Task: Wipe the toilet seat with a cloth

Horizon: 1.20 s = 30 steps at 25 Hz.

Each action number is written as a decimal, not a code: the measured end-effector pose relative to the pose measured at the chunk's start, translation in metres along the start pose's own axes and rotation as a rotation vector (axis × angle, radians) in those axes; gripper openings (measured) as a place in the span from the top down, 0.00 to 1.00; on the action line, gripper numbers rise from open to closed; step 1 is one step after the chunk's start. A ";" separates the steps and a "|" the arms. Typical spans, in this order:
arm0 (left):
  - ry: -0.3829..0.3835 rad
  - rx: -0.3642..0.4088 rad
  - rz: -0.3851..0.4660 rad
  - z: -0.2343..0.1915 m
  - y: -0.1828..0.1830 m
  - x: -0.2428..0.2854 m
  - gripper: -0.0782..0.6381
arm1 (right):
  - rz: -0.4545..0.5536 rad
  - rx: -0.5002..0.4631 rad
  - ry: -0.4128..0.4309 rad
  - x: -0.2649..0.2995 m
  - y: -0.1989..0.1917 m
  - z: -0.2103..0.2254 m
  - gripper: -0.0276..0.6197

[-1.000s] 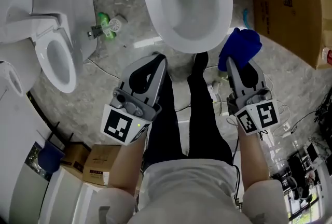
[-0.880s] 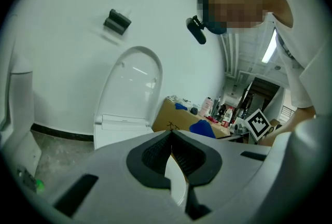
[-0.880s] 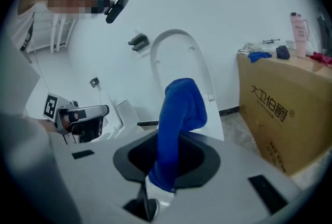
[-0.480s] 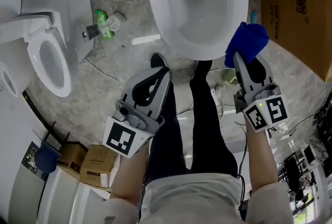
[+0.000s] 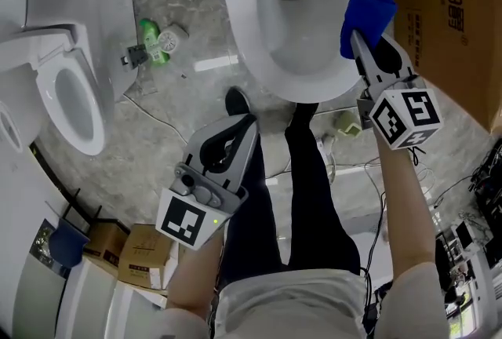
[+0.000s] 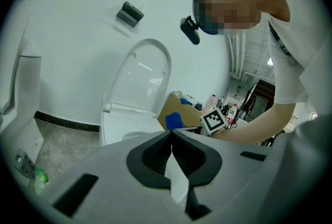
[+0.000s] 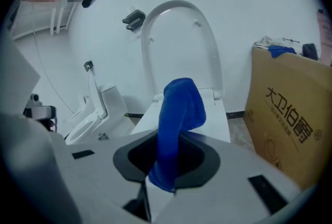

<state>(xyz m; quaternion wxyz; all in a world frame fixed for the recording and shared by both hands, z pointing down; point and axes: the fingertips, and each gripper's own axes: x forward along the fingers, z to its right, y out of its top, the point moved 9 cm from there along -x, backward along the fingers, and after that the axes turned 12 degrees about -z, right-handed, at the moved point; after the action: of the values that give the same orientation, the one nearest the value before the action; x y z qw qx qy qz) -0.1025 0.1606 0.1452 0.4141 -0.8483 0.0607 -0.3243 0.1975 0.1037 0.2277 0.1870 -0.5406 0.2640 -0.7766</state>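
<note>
You've got the blue cloth [image 5: 369, 4] pinched in your right gripper [image 5: 358, 38]. The jaws are clamped on its lower end, and the rest stands up out of the claw in a loose fold, plain in the right gripper view. It hangs over the far right side of the toilet seat [image 5: 252, 47], right at the rim beside the cardboard box [image 5: 451, 23]. Whether the fabric is actually touching the seat, I can't tell from here. The lid [image 7: 179, 46] is up and the seat is exposed all the way round.

Your left gripper [image 5: 245, 122] is nearer you, low between the toilet and your legs, with its jaws closed together on nothing. It's taking no part.

By my read the wipe is only at its start: the cloth is in hand and in place, but no stretch of seat shows as done. What's left is to press down and sweep round the ring: right side, near front edge, left side, back.
</note>
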 end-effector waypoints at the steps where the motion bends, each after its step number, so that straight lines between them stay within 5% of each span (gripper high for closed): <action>1: 0.000 -0.004 -0.001 -0.002 0.000 0.000 0.88 | -0.016 -0.008 -0.010 0.009 0.004 0.003 0.84; 30: 0.023 -0.079 0.007 -0.042 -0.013 0.003 0.88 | -0.230 -0.002 -0.153 0.171 0.078 0.066 0.84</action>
<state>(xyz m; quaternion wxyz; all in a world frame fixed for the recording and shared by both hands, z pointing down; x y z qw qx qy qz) -0.1279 0.1404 0.1750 0.3809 -0.8599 0.0811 -0.3301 0.2010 -0.0705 0.3249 0.1158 -0.6251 0.1860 -0.7492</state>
